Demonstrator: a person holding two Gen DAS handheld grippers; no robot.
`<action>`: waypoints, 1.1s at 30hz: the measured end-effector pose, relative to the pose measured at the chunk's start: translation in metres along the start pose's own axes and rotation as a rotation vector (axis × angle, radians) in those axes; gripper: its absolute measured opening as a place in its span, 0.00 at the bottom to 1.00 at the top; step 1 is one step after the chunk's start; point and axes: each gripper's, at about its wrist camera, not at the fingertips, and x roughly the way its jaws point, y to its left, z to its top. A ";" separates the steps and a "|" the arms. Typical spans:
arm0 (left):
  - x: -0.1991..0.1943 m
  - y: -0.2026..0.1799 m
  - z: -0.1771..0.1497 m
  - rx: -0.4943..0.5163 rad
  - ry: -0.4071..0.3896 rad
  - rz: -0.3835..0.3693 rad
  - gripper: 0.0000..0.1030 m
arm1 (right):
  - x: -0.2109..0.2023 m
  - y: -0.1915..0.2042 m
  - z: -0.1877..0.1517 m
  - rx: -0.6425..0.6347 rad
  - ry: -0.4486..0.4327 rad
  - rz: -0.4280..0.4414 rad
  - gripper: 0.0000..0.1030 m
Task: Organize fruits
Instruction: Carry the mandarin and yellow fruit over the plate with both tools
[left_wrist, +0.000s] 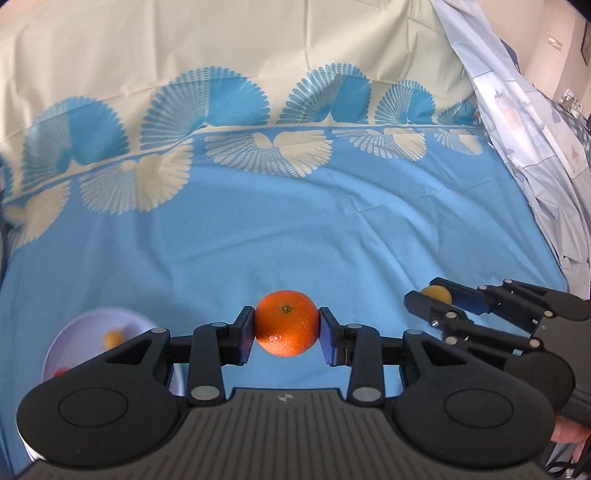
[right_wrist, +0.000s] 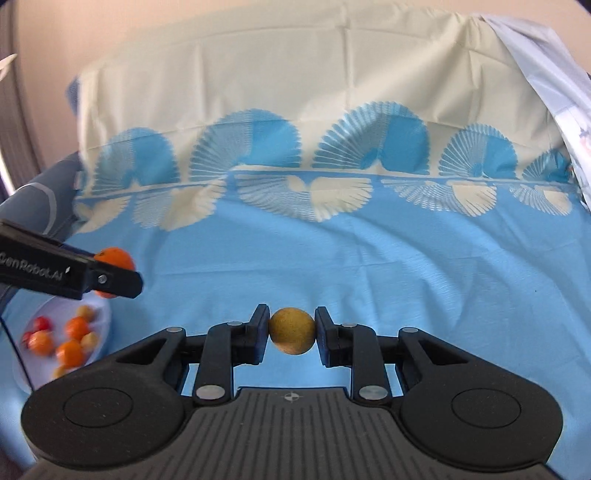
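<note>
My left gripper (left_wrist: 286, 325) is shut on an orange tangerine (left_wrist: 286, 323) and holds it above the blue cloth. It also shows in the right wrist view (right_wrist: 114, 273), above a white plate (right_wrist: 101, 314). My right gripper (right_wrist: 291, 331) is shut on a small round yellow-brown fruit (right_wrist: 291, 331), held above the cloth; it also shows in the left wrist view (left_wrist: 436, 295) at the right. The white plate (left_wrist: 88, 325) lies at the lower left and holds several small orange, red and yellow fruits (right_wrist: 70, 338).
The blue cloth (left_wrist: 295, 229) with a fan-pattern border covers the surface, and its cream part (right_wrist: 295, 74) rises at the back. A pale patterned fabric (left_wrist: 524, 129) hangs at the right. A dark grey cushion (right_wrist: 40, 199) is at the far left.
</note>
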 end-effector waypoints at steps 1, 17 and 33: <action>-0.014 0.005 -0.010 -0.011 0.003 0.006 0.39 | -0.011 0.012 -0.003 -0.016 -0.001 0.015 0.27; -0.170 0.080 -0.128 -0.162 -0.066 0.184 0.39 | -0.142 0.169 -0.023 -0.163 -0.006 0.282 0.27; -0.193 0.103 -0.156 -0.243 -0.082 0.188 0.39 | -0.176 0.209 -0.038 -0.302 -0.031 0.263 0.27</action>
